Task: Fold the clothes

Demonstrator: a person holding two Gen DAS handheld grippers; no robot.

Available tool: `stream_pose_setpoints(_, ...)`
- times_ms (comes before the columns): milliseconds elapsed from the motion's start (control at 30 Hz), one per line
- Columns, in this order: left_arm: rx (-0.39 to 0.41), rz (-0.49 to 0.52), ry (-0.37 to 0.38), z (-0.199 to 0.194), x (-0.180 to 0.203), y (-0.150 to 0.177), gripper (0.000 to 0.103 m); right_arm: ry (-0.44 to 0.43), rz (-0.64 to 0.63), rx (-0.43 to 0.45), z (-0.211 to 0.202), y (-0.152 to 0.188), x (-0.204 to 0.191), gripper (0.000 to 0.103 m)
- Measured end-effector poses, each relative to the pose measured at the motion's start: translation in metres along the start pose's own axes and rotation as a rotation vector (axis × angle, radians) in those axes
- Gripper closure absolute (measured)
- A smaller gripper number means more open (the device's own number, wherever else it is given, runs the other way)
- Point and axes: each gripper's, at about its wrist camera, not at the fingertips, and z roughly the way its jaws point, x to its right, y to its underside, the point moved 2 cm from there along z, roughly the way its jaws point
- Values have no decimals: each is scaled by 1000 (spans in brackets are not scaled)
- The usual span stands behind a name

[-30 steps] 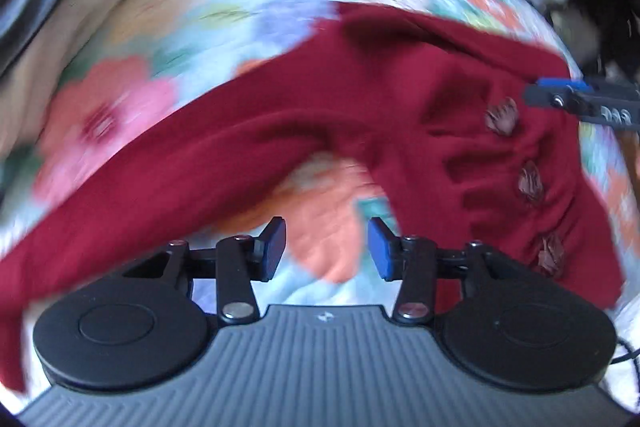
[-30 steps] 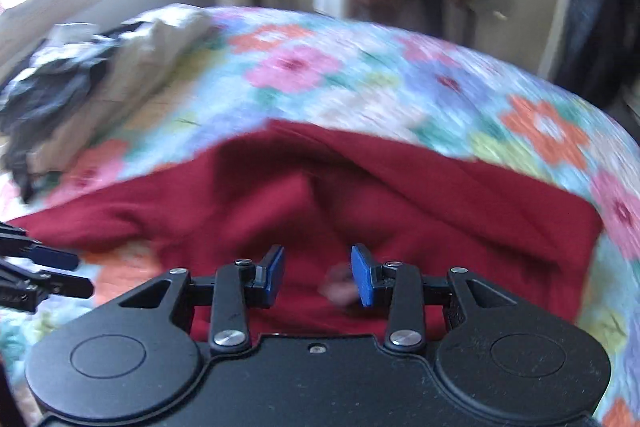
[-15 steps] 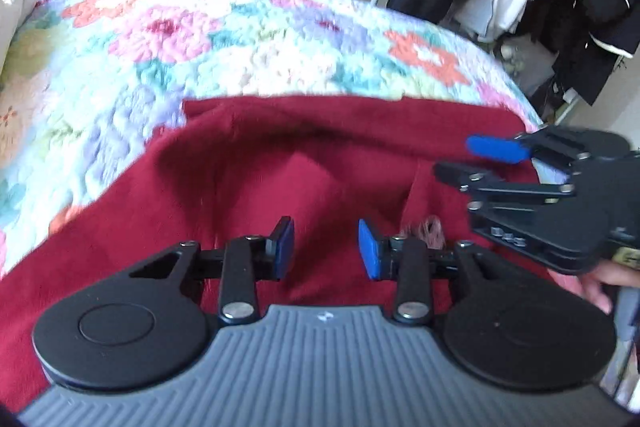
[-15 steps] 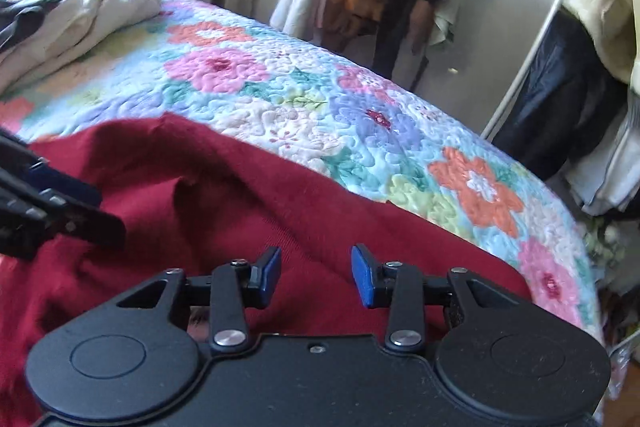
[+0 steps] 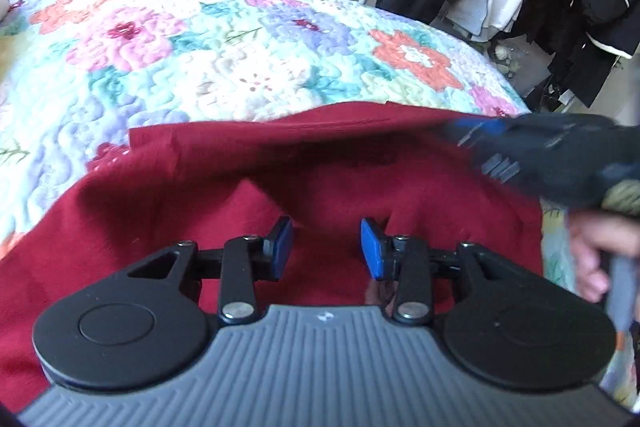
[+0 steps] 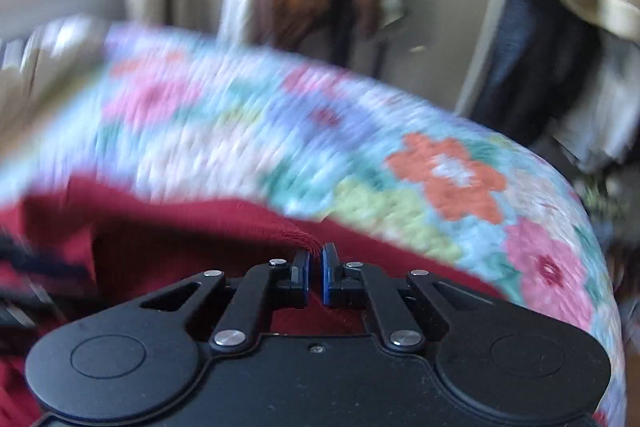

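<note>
Early in folding: red garment (image 5: 328, 187) spread unfolded on bed (image 5: 240, 67), right gripper (image 6: 315, 265) pinching its edge, left gripper (image 5: 326, 247) wide apart, empty.

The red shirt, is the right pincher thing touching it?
Touching. The right wrist view shows the right gripper pinched shut on the red shirt at its edge.

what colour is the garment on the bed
Dark red garment, plain; clearest in the left wrist view.
</note>
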Motion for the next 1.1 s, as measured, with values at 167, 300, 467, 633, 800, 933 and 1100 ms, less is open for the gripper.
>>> stream_pose_setpoints(167, 28, -38, 9, 4, 8, -3, 65, 172, 166, 73, -37, 14, 61, 98)
stream_pose_setpoints(300, 19, -55, 15, 6, 16, 1, 65, 296, 344, 16, -48, 34, 123, 98)
stream_pose_setpoints(467, -12, -72, 12, 10, 24, 14, 63, 449, 406, -88, -38, 66, 166, 98)
stream_pose_setpoints(633, -25, -70, 30, 25, 45, 10, 63, 626, 482, -153, -44, 80, 185, 98)
stream_pose_setpoints(800, -60, 0, 127, 39, 95, -2, 62, 619, 579, -132, -55, 84, 199, 98)
stream_pose_setpoints(933, -111, 59, 146, 64, 131, -11, 62, 576, 724, -149, -59, 104, 219, 96)
stream_pose_setpoints(1100, -183, -4, 214, 101, 157, -14, 59, 580, 810, -127, -71, 117, 236, 63)
